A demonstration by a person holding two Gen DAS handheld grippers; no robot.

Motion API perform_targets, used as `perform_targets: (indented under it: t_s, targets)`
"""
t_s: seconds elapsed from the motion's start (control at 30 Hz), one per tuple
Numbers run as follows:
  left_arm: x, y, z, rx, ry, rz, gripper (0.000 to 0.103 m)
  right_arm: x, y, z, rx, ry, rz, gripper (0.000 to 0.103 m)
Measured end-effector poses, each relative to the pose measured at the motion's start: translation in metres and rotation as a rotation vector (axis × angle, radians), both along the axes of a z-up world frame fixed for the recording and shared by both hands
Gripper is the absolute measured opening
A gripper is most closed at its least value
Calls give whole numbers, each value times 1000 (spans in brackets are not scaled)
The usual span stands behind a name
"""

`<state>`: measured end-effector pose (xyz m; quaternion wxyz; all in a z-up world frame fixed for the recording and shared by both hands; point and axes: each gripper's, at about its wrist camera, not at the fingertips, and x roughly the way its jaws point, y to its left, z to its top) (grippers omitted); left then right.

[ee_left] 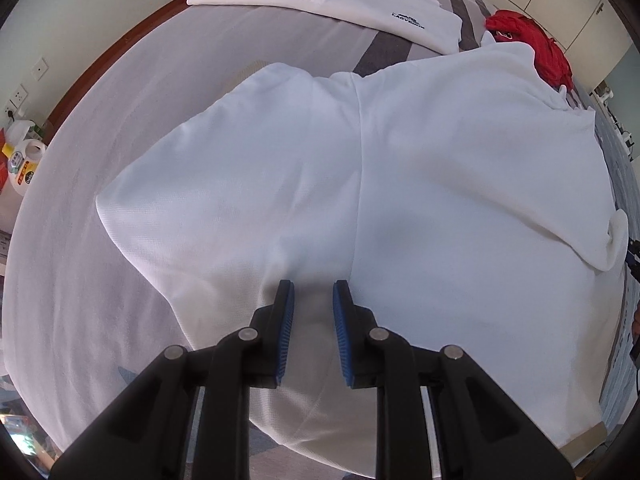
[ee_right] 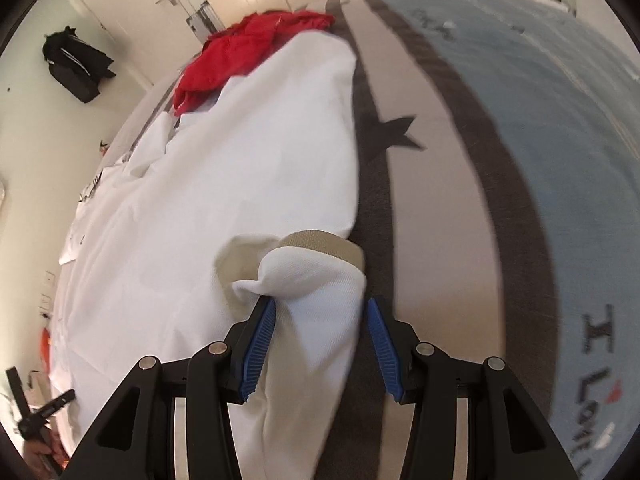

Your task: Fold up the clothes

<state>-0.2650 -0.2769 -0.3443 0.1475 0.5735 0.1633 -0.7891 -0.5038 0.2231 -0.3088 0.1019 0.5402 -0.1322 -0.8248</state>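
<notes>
My left gripper (ee_left: pixel 313 292) hangs with jaws apart over the white shirt (ee_left: pixel 360 184) spread on the bed (ee_left: pixel 100 240).

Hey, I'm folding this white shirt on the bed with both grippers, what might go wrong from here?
The right gripper is open around the bunched sleeve; closing there may pinch several layers and fold unevenly. The left gripper is open over flat white shirt fabric and might catch the bed cover underneath. The red garment touches the shirt's far end, so pulling may drag it.
</notes>
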Motion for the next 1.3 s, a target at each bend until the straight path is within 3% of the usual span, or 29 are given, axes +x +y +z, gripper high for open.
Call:
perform_targets:
  t_s: [0.03, 0.07, 0.1, 0.13, 0.27, 0.43, 0.57, 0.63, 0.7, 0.77, 0.97, 1.1, 1.23, 1.3]
  targets:
    - [0, 0, -1, -1, -1, -1, 17, -5, -4, -5, -13, -22, 24, 43]
    - [0, 0, -1, 0, -2, 0, 17, -6, -6, -7, -4, -28, 34, 31]
    - [0, 1, -2, 1, -2, 0, 17, -7, -8, -8, 7, -32, 43, 11]
    - [1, 1, -2, 1, -3, 1, 17, -6, -8, -6, 25, -29, 40, 7]
    - [3, 2, -2, 2, -9, 5, 17, 21, 16, 24, 1, -1, -33, 7]
    - [8, 7, 1, 32, -21, -2, 17, 73, 62, 84, 36, -1, -132, 6]
    - [7, 24, 14, 68, 21, -46, 17, 112, 88, 116, 113, -83, -194, 7]
    - [6, 33, 18, 85, 48, -76, 17, 124, 110, 115, 140, -135, -273, 13]
    - [5, 39, 17, 69, 49, -95, 17, 131, 128, 103, 117, -121, -323, 34]
    - [4, 35, 13, 58, 36, -83, 17, 138, 135, 84, 160, -120, -342, 41]
    - [26, 32, 30, 11, 66, -50, 17, 186, 109, 48, 66, -177, -295, 41]
    - [51, 30, 21, 78, 30, -42, 29, 219, 91, 24, 1, -216, -263, 41]
    - [66, 35, 9, 173, 14, -30, 51, 252, 73, 0, -64, -254, -231, 41]
    - [67, 41, 0, 212, 12, -37, 52, 249, 74, -2, -72, -234, -238, 41]
